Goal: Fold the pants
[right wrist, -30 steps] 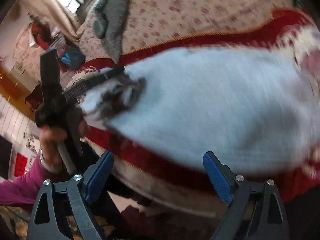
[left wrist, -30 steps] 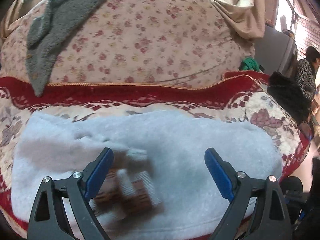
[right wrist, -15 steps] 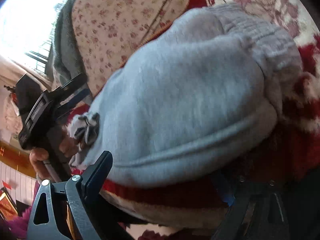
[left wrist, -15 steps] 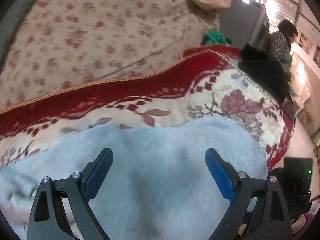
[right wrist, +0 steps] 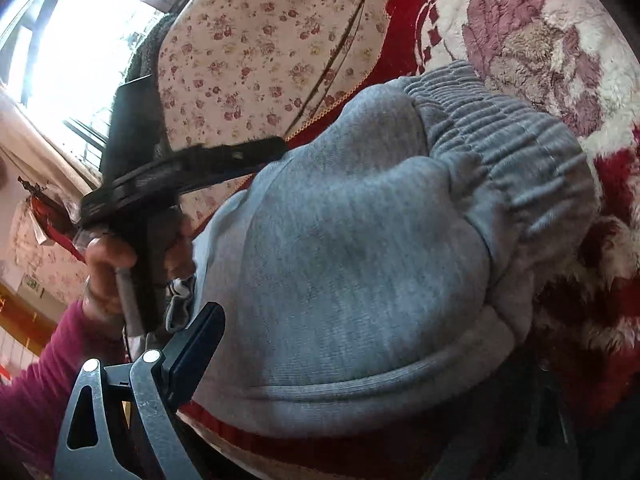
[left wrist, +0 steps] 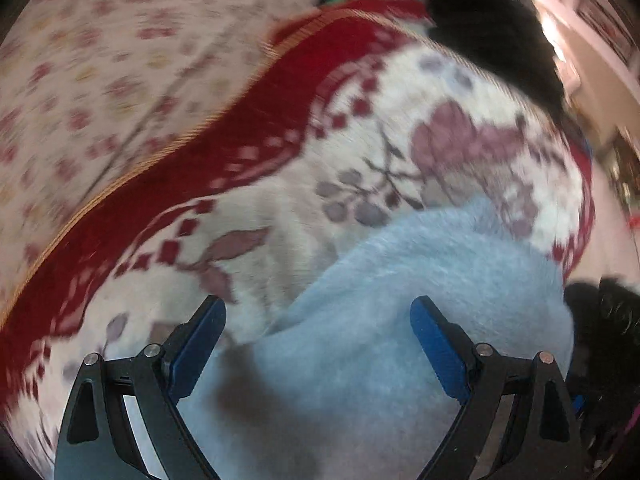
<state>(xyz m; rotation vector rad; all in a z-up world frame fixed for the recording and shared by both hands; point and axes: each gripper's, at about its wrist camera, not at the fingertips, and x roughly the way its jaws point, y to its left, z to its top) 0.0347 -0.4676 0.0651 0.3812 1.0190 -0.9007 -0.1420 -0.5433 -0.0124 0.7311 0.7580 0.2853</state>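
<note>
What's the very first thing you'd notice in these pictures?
A big heap of soft grey pants fills the middle of the right wrist view, their ribbed waistband at the upper right. They lie on a red and white flowered blanket. At the left, a hand in a magenta sleeve holds the left gripper, its jaws wide open over the pants.

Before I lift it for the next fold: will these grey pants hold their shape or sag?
Likely sag: the grey pants lie in soft rounded folds. The ribbed elastic waistband looks thicker and may bunch. The fleecy blanket probably grips them, so they shouldn't slide.
</note>
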